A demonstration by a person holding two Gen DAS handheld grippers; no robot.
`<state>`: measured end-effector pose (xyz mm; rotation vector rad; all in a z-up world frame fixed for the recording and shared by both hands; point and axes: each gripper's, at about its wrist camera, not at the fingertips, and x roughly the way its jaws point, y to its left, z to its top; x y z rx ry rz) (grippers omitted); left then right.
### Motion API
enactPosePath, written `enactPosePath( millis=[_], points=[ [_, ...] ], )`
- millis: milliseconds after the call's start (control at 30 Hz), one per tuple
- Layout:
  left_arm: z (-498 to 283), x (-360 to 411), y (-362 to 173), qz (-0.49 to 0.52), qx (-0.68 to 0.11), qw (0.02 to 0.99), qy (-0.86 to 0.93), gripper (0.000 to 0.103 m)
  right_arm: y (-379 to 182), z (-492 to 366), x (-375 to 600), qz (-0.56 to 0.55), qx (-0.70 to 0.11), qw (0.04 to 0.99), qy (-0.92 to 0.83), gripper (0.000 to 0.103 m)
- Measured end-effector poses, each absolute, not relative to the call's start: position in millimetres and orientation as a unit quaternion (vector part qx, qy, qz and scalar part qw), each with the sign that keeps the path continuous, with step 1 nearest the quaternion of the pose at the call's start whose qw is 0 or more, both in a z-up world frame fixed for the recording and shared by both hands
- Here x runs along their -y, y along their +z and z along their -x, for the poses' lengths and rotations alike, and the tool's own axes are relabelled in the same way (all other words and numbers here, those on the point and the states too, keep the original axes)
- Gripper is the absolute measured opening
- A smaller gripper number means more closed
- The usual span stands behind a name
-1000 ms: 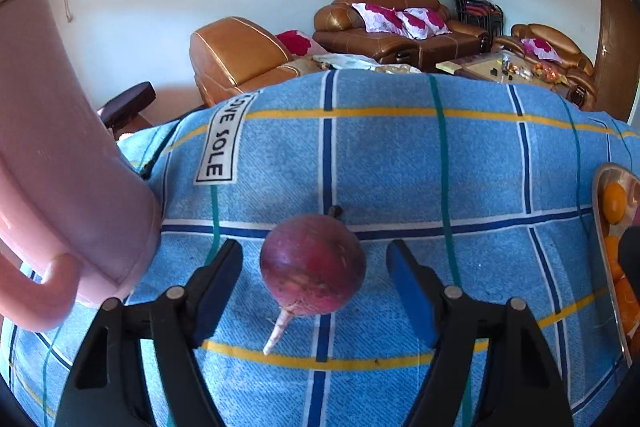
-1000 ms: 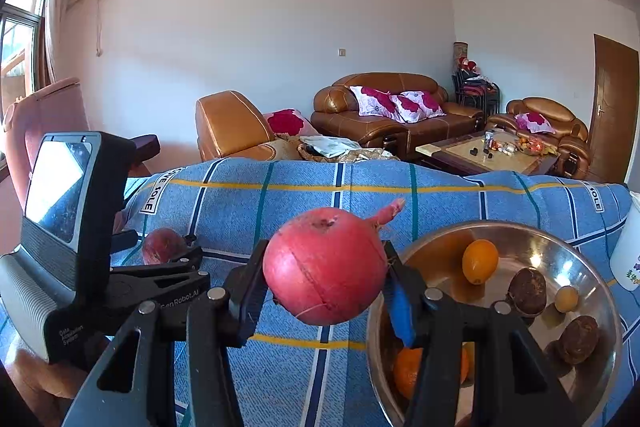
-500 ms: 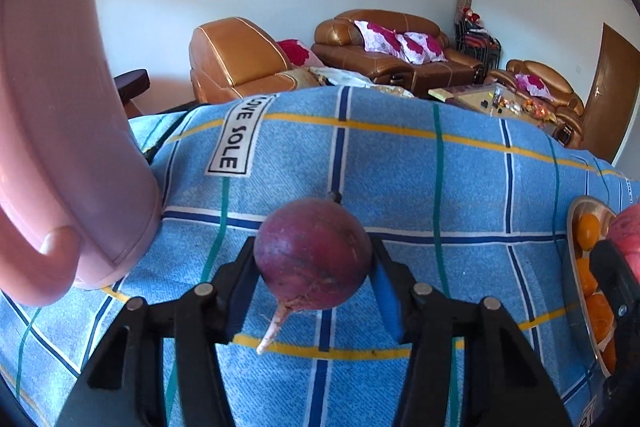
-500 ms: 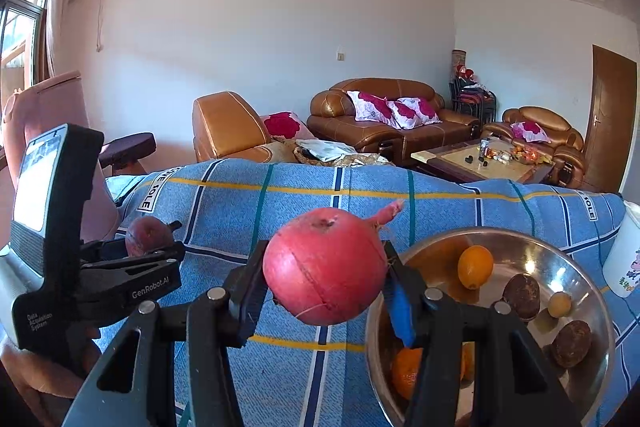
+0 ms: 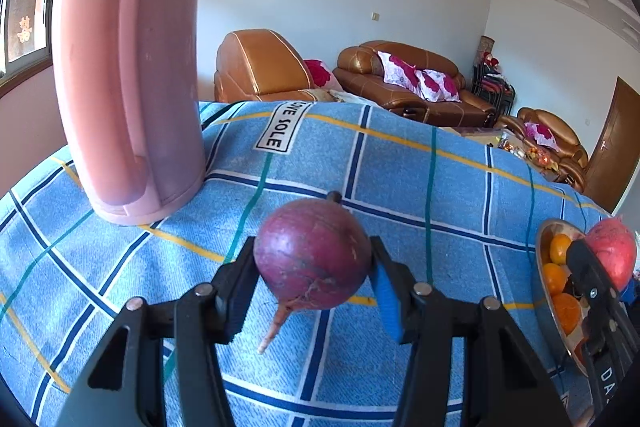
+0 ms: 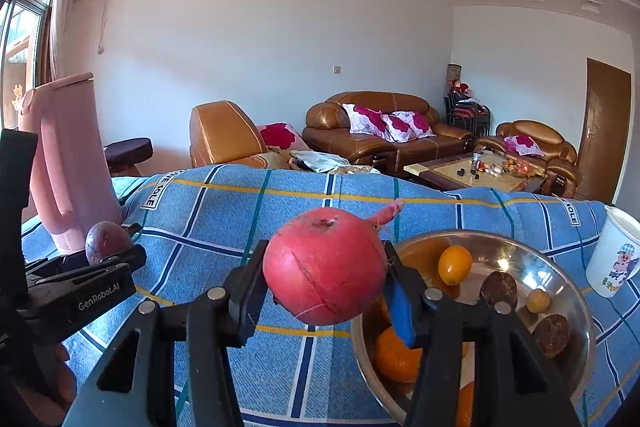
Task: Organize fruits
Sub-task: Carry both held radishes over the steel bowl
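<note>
Purple radish [image 5: 312,255] sits pinched between the jaws of the left gripper [image 5: 313,277], lifted off the blue checked surface [image 5: 400,167]; its thin root points down and back toward the camera, stem stub away. Right gripper [image 6: 326,281] jaws clamp a red radish [image 6: 325,265], root tail aimed up and forward to the right. Just right of those jaws, a steel bowl [image 6: 576,307] holds oranges [image 6: 455,265] and brown fruits. A pink kettle [image 5: 128,67] stands left of the left jaws.
</note>
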<state>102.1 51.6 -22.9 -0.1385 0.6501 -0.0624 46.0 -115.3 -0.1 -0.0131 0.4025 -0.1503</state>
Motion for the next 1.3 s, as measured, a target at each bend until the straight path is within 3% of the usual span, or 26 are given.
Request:
enactPosePath(
  millis=[1300],
  points=[
    [-16.1, 9.3, -9.5, 0.028, -0.258, 0.964, -0.057, 0.055, 1.4, 9.6, 155.6, 0.018, -0.205, 0.975, -0.085, 0.054]
  ],
)
